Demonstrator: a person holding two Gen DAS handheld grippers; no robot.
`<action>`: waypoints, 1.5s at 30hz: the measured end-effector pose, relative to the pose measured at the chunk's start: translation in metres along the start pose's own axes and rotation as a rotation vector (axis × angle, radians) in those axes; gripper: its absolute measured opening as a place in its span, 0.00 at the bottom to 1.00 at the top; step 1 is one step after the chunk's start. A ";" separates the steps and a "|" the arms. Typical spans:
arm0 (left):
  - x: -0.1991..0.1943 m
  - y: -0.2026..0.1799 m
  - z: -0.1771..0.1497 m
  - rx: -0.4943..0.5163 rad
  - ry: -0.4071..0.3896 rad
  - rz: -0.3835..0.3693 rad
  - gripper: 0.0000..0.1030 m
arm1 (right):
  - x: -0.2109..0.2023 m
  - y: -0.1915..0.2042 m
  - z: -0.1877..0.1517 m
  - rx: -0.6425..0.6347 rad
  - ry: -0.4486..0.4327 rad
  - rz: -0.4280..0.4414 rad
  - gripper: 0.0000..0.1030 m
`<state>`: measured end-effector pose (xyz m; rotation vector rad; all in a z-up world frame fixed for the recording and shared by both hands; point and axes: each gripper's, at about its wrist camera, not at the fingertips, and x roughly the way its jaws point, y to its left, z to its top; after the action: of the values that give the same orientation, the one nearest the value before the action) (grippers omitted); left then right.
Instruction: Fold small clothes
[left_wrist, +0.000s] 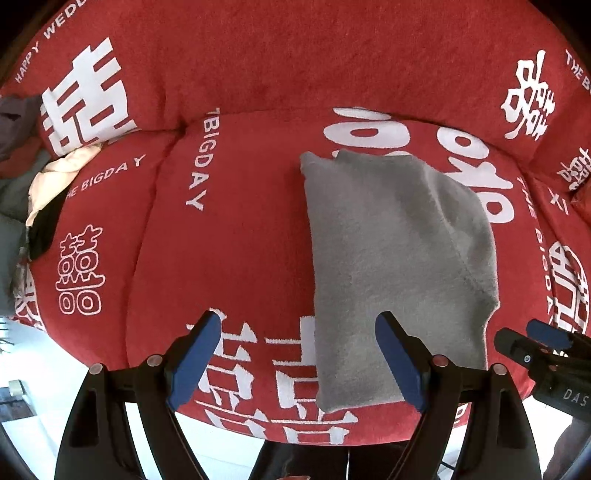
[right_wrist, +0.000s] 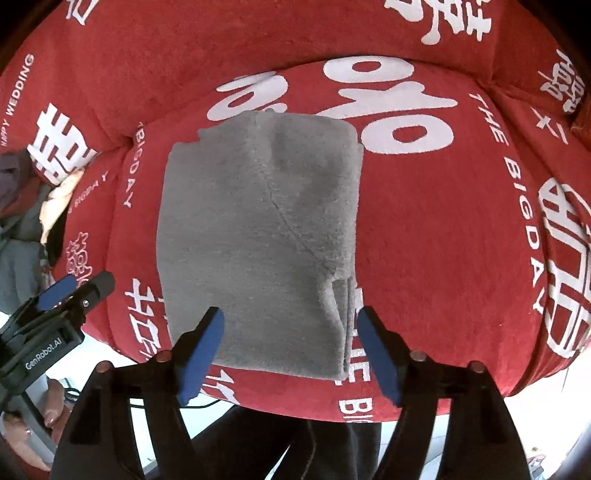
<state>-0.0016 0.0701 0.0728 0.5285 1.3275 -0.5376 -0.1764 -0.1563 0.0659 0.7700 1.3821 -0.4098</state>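
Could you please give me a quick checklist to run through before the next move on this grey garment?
1. Folded grey fleece garment lying flat on the red printed sofa cover: ok.
2. Left gripper open, nothing between its blue pads: ok.
3. Right gripper open, above the garment's near edge, not gripping: ok.
4. Fold edges aligned: not ok, layers at the near right corner look uneven.
5. Pile of other clothes clear of the folded piece: ok.
6. Whether another fold is needed: cannot tell.

You had a red sofa cover (left_wrist: 236, 258) printed with white characters and "THE BIGDAY" lettering beneath everything. At its left edge you left a heap of cream, black and grey clothes (left_wrist: 55, 177).
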 end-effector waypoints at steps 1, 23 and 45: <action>0.001 0.001 -0.001 -0.001 0.007 -0.002 0.84 | 0.000 0.001 0.001 0.001 0.000 -0.007 0.77; 0.012 0.008 -0.005 0.002 0.047 -0.004 1.00 | -0.005 0.015 0.010 0.001 -0.044 -0.122 1.00; 0.011 0.005 -0.013 0.005 0.060 -0.010 1.00 | -0.009 0.016 0.007 -0.013 -0.073 -0.163 1.00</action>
<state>-0.0061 0.0813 0.0597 0.5458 1.3868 -0.5373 -0.1619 -0.1515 0.0789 0.6281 1.3825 -0.5506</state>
